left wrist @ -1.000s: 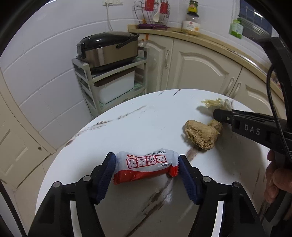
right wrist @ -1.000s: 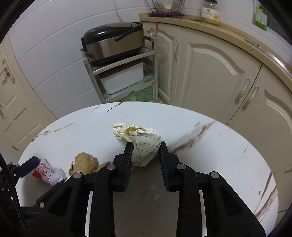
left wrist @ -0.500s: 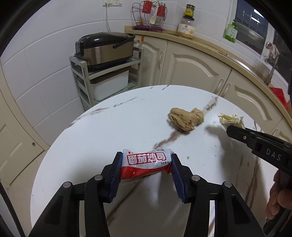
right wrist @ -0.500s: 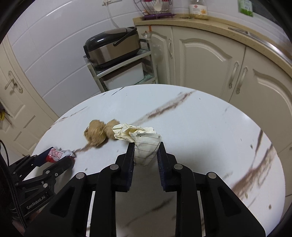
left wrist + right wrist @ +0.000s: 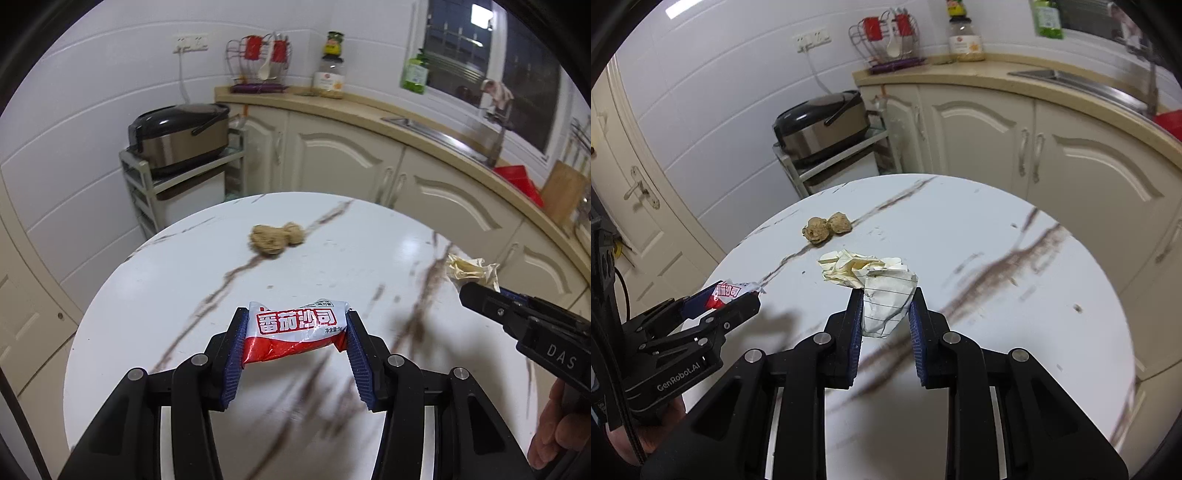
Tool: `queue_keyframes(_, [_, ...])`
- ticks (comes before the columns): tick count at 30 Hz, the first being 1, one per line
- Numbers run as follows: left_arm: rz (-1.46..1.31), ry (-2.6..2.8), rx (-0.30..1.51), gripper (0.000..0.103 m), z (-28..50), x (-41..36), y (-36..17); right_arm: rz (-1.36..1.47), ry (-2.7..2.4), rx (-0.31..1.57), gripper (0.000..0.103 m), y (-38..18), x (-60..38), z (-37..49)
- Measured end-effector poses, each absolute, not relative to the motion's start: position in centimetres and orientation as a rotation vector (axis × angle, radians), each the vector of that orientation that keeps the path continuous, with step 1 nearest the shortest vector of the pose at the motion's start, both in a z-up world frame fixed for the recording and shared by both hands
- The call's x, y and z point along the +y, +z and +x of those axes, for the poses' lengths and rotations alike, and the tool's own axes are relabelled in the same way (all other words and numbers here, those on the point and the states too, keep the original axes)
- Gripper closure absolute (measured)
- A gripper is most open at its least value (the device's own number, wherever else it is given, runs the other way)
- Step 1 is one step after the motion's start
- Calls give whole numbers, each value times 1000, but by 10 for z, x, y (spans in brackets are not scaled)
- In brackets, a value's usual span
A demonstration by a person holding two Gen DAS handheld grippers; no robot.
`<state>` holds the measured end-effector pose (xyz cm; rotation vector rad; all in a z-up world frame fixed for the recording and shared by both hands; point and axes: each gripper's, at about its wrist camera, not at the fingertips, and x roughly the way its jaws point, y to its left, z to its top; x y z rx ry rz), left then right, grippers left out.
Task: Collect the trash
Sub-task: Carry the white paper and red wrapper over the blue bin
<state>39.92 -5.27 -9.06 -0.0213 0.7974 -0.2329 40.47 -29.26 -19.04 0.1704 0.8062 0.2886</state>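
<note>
A red-and-white sauce packet (image 5: 297,333) is clamped between the blue pads of the left claw (image 5: 295,349), narrowed onto both its ends, and is held above the near part of the round marble-patterned desk (image 5: 155,295). A crumpled ball of lined paper (image 5: 882,291) is pinched at its near end by the right claw (image 5: 884,325), closed to a narrow gap, while the yellowish far part of the paper spreads out beyond the fingertips over the desk. Two brown lumps (image 5: 827,227), touching each other, are seen lying on the far part of the desk, well apart from both claws. A rice cooker (image 5: 179,138) is seen on a shelf rack (image 5: 147,184) beyond the desk, beside the cream cabinets (image 5: 340,158).
</note>
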Motion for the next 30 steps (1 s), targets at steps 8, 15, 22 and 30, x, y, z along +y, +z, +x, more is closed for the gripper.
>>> queue_keyframes(8, [36,-339,751,57,342,-105,-63,265,250,732,81,-174,-359,339])
queue_keyframes(15, [94,-462,733,57,305,-165,-53,329,165,674,81,-168,-428,278])
queue_keyframes(22, [170,-622,741,57,289,-249,-56,401,24,640,81,-173,-511,227])
queue_keyframes(30, [291,-771,831,57,294,-351,-98,509,-143,697,81,-220,-609,197])
